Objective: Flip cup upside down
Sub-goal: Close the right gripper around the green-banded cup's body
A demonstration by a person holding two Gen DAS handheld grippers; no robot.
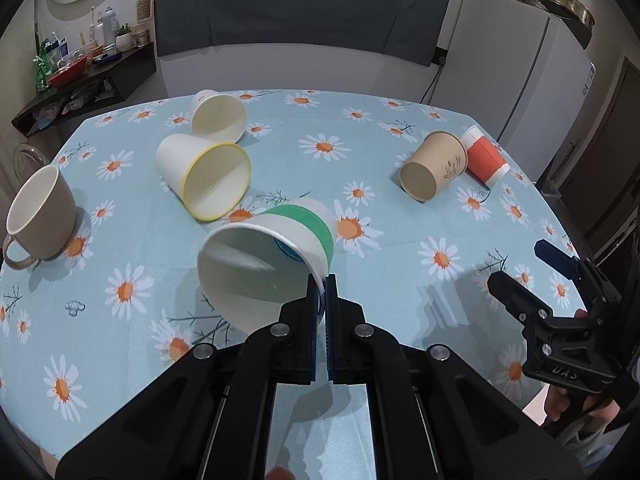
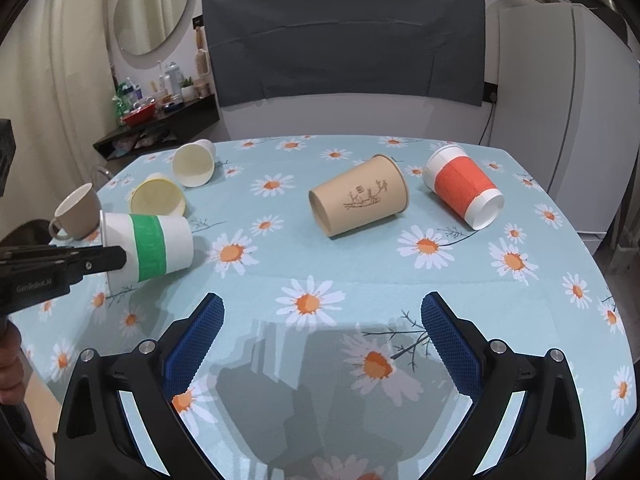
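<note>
A white paper cup with a green band (image 1: 280, 248) lies on its side, mouth toward the left wrist camera. My left gripper (image 1: 322, 286) is shut on its rim, one finger inside and one outside. In the right wrist view the same cup (image 2: 150, 246) shows at the left with my left gripper (image 2: 120, 258) on its rim. My right gripper (image 2: 322, 312) is open and empty above the tablecloth near the front edge; it also shows in the left wrist view (image 1: 516, 266) at the right.
On the daisy tablecloth (image 2: 320, 272) lie a brown paper cup (image 2: 360, 200), a red-banded cup (image 2: 464, 192), a yellow-rimmed cup (image 1: 208, 176) and a plain white cup (image 1: 218, 116), all on their sides. A beige mug (image 1: 40, 212) stands upright at the left.
</note>
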